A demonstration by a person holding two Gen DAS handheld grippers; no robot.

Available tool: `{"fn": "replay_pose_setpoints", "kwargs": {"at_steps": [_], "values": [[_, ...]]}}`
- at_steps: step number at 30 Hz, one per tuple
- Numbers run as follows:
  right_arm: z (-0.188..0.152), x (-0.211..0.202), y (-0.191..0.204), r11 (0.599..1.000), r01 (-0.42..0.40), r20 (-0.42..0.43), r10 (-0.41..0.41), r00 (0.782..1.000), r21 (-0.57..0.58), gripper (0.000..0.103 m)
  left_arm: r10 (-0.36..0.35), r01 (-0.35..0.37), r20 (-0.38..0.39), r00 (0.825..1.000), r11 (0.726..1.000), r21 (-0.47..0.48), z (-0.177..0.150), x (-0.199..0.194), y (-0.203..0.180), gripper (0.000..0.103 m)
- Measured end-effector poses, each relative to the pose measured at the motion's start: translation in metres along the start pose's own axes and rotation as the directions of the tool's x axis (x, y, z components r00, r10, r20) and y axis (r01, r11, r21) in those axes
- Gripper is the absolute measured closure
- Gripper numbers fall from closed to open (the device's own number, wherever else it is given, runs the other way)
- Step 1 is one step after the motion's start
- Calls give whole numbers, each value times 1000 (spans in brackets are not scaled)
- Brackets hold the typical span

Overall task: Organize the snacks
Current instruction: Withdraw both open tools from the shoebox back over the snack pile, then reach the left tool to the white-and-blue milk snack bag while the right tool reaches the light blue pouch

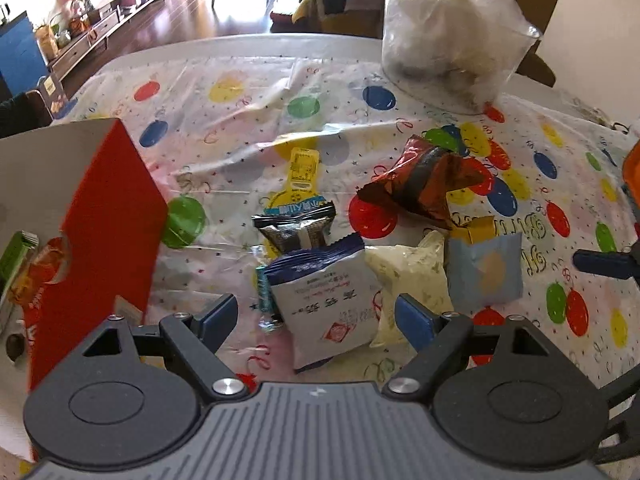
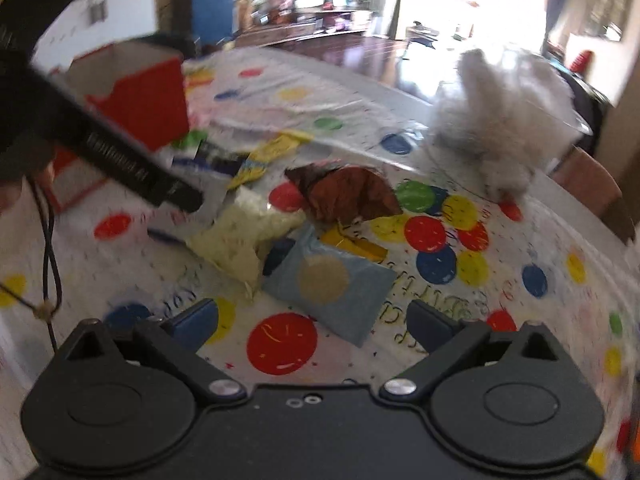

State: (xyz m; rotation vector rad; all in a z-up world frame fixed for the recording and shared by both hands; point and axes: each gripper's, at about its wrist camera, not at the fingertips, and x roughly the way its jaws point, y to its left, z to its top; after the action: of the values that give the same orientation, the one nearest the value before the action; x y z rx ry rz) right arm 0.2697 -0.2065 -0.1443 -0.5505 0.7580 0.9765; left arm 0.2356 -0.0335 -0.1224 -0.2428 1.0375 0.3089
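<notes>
Left gripper spread wide, nothing held, hovering low over the heap of snacks. White packet with blue top directly between the two blue fingertips, lying flat on the balloon-print tablecloth, tilted, blue edge away from the camera. Pale yellow packet just right of it, overlapped by the right fingertip. Grey-blue packet with a tan disc further right, touching the yellow one, a small yellow box peeking from behind. Black-and-silver packet just beyond the white one, a yellow-and-blue wrapper behind that. Crumpled brown-red foil packet further back on the right. Red cardboard box standing open at the left, close beside the left finger, green and orange packs inside it. Large clear plastic bag with white contents at the far edge of the table, well apart from the heap.

Right gripper likewise wide open and empty, above the tablecloth in a blurred view. Grey-blue packet with a tan disc just ahead, between the fingertips. Pale yellow packet to its left, brown-red foil packet beyond. Black bar of the other gripper slanting across the left, in front of the red cardboard box.
</notes>
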Motion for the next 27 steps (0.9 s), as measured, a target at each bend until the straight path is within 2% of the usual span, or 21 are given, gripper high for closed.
{"fn": "replay_pose_setpoints", "kwargs": {"at_steps": [5,10,13,20,27], "values": [[4,22,-3,993,-18,-11,16,1000,-121,8,44,-46,-50,998,998,-51,9,14,-2,17],[9,38,-6,975,-54,-23,51,998,-214,19,42,-52,-102,994,994,-95,18,26,-3,17],[10,42,-4,961,-57,-16,54,998,-270,22,48,-64,-138,989,992,-113,23,33,-4,17],[9,47,6,916,-66,-12,67,998,-396,24,60,-94,-204,977,982,-165,27,46,0,17],[9,49,11,920,-99,-46,88,995,-379,34,23,-70,-226,974,977,-200,26,51,7,18]]}}
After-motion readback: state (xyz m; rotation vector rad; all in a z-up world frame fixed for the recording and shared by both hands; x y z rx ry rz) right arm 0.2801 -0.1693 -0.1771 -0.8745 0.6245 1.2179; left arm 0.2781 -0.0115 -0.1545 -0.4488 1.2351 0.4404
